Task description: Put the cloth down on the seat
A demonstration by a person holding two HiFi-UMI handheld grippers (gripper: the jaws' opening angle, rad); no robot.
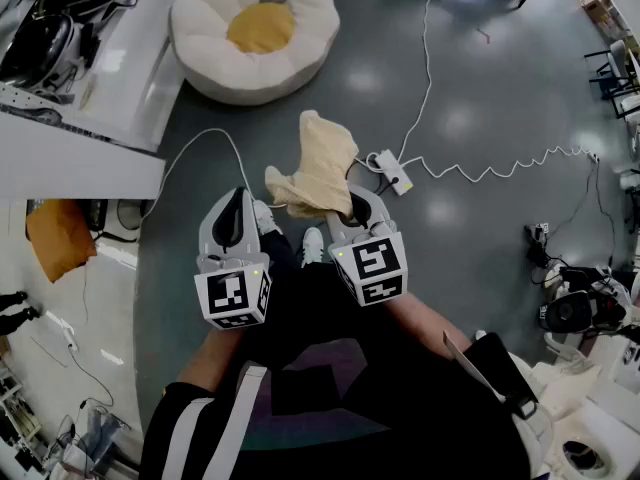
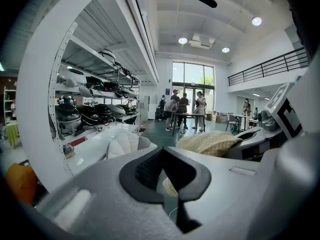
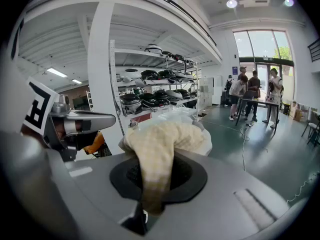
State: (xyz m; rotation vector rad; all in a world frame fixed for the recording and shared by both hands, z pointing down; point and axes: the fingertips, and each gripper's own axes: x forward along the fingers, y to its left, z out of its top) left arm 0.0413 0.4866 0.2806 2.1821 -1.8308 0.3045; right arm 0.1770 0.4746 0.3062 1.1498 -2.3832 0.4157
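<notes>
cloth [image 1: 318,168]: likely soft, light, limp; a bunched edge suits gripping | right gripper [image 1: 352,208]: clamped on cloth | left gripper [image 1: 236,220]: jaws apart, empty | seat [image 1: 205,38]: well apart

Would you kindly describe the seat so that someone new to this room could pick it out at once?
Start from the long white shelving along the edge of the grey floor; the seat lies on the floor right beside it. It is the only flower-shaped thing there: puffy white petals round a yellow middle, unlike the plain orange cushion nearby.
</notes>
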